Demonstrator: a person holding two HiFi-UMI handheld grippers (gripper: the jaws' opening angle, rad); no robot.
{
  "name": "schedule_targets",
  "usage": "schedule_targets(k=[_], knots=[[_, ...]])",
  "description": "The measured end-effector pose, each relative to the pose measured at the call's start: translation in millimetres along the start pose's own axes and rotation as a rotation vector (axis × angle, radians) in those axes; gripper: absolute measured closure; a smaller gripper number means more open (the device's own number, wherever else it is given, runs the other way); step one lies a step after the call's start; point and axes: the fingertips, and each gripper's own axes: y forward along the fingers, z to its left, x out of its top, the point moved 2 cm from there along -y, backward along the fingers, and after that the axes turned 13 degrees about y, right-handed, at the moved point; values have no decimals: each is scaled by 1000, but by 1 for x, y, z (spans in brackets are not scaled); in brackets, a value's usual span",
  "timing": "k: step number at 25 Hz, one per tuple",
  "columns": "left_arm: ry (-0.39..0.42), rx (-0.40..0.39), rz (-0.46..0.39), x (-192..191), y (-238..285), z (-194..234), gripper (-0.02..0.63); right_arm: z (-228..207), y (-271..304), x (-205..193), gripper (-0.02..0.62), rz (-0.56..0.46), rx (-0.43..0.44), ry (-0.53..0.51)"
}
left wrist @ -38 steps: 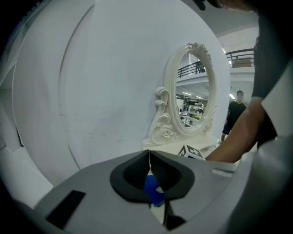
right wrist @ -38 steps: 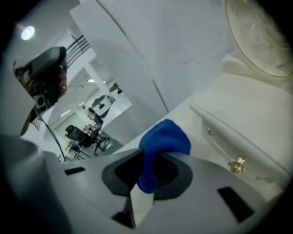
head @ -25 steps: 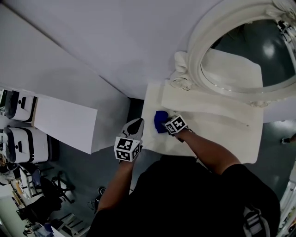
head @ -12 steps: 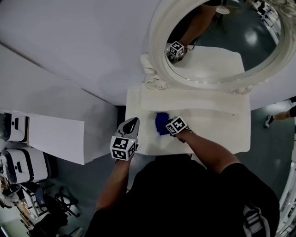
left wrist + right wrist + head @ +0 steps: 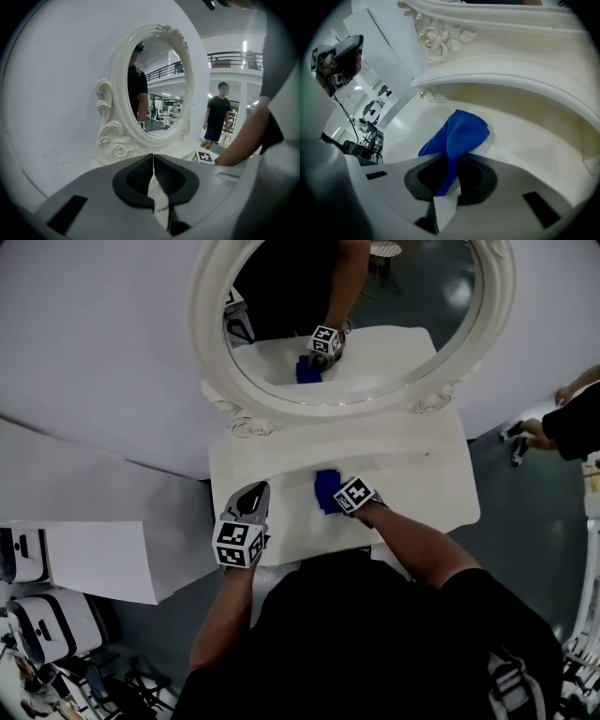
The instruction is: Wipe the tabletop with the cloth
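right gripper: right gripper [image 5: 336, 493] [image 5: 450, 177] has its jaws clamped on the blue cloth [image 5: 325, 489] [image 5: 458, 135], which bunches out ahead of the tips
cloth place: lying on the tabletop [image 5: 417, 486], left of middle, near the front edge
left gripper: left gripper [image 5: 254, 497] [image 5: 153, 176] has its jaws together with nothing between them, over the near left corner of the top, well clear of the cloth
progress: looks mid-wipe; no stain or wet streak shows, so the wiped part can't be told; right half and far strip by the mirror base likely still to do
surface: white, glossy, bare dressing-table top with a raised ledge at the far side
mirror: oval mirror [image 5: 352, 320] in a carved white frame, standing at the far edge, reflecting gripper and cloth
room: plain white wall [image 5: 94, 343] behind; open hall with dark floor; a person [image 5: 216, 117] stands off to the right
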Motion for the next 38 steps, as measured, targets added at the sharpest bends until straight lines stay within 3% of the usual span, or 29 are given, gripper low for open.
schedule_targets(k=[14, 24, 38], knots=[[64, -127, -15, 44, 71, -78, 592, -160, -99, -67, 551, -61, -173, 199], [87, -184, -6, 60, 103, -119, 592, -252, -164, -114, 549, -104, -292, 331], [104, -222, 8, 67, 130, -147, 592, -327, -217, -172, 548, -144, -379, 508]])
